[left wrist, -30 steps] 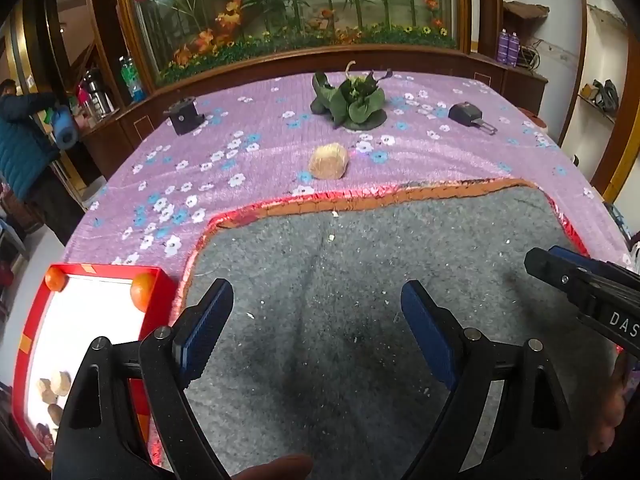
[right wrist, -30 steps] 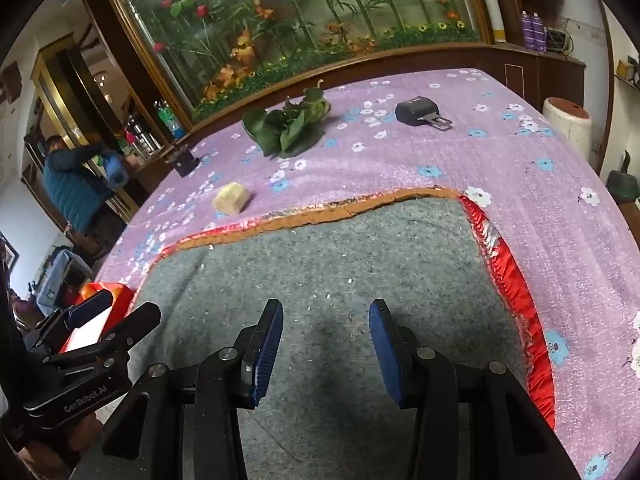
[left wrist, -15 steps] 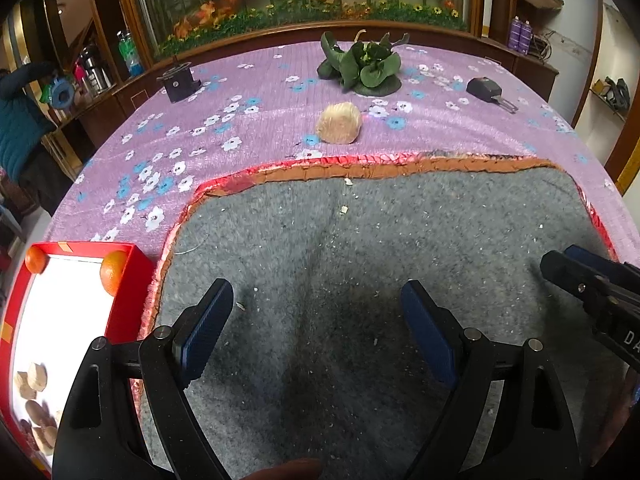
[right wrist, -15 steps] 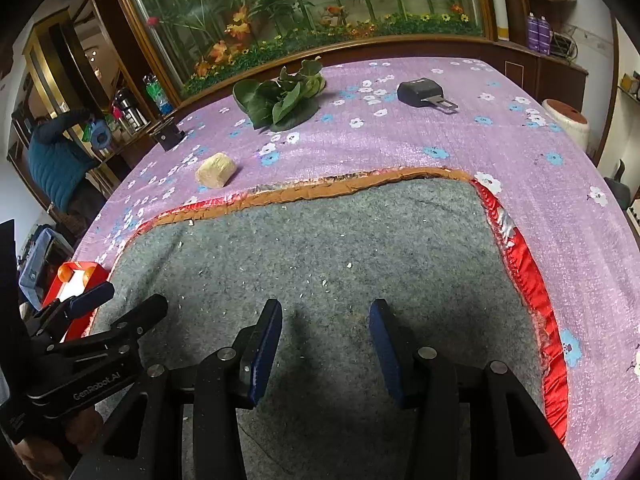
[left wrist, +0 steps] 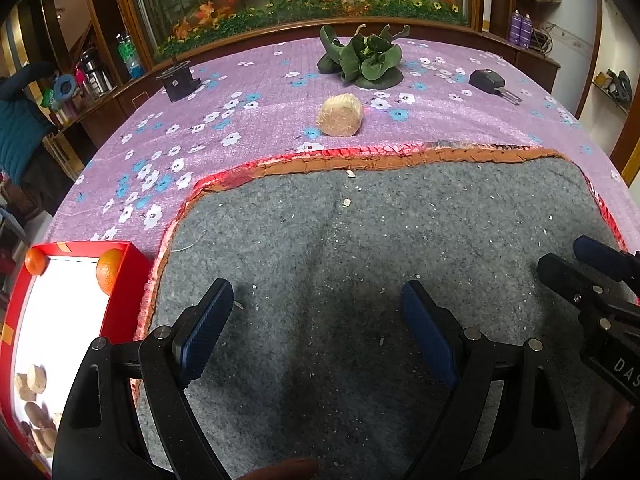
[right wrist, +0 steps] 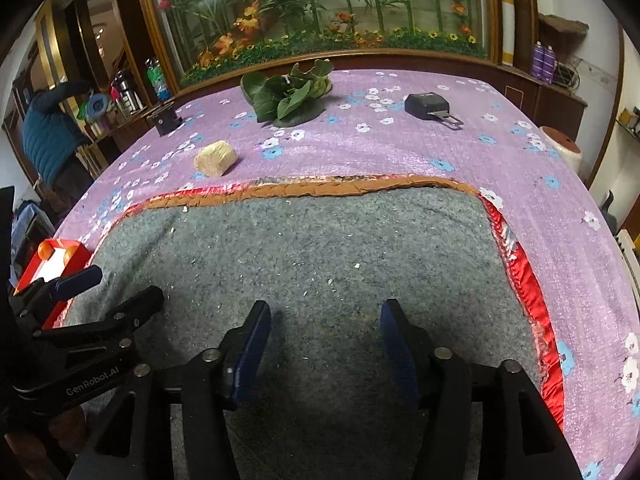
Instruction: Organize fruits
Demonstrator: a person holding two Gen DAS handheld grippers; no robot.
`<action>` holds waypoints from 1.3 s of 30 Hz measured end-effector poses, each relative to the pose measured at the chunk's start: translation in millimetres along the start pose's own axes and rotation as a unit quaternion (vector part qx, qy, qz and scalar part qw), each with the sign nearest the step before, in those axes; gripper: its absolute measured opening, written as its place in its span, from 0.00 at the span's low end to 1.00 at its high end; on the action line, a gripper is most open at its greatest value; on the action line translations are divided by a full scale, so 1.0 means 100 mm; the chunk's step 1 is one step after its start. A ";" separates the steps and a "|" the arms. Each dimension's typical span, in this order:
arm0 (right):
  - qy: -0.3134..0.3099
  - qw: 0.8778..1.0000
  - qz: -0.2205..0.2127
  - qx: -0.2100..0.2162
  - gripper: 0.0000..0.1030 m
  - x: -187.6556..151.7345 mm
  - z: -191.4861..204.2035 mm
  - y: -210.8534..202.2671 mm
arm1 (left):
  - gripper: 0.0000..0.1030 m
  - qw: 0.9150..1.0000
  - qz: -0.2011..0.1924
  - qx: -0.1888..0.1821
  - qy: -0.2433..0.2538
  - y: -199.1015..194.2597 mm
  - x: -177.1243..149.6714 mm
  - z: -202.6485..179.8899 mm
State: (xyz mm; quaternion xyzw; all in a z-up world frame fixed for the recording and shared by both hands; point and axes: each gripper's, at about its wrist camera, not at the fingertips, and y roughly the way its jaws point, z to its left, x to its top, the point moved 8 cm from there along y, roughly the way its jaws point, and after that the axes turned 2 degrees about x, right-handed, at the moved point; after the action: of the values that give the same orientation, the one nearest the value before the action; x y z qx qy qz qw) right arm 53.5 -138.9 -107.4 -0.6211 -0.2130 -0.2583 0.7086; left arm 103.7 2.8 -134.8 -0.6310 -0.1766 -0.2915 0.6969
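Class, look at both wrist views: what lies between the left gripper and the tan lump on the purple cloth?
Only bare grey felt and its orange-red hem separate the left gripper from the tan lump; clearest in the left wrist view.

Two oranges (left wrist: 108, 270) sit in the red tray's (left wrist: 132, 264) far corners.

Right gripper (right wrist: 324, 336) over the grey mat (right wrist: 320, 248), nothing between its blue pads.

Its jaws have just been opening. Beyond the fingertips, up and left, lies a tan lump (right wrist: 215, 158); farther ahead, leafy greens (right wrist: 290, 96). The left gripper (right wrist: 116, 296) sits left, beside a red tray (right wrist: 60, 256).
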 end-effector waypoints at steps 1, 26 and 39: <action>-0.001 1.000 0.000 -0.001 0.57 0.00 0.00 0.00 | 0.84 1.000 0.000 0.000 0.000 0.00 0.00 0.00; -0.009 1.000 0.002 -0.005 0.62 -0.01 0.03 0.01 | 0.85 1.000 -0.004 0.002 -0.001 0.00 0.00 0.00; -0.037 0.999 0.013 -0.021 0.73 -0.04 0.11 0.05 | 0.90 1.000 0.001 -0.002 -0.013 0.04 0.00 0.04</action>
State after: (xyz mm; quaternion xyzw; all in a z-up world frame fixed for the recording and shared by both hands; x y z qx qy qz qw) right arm 53.7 -127.0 -112.2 -0.6479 -0.2258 -0.2301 0.6902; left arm 106.7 6.8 -137.4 -0.6362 -0.1847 -0.2827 0.6937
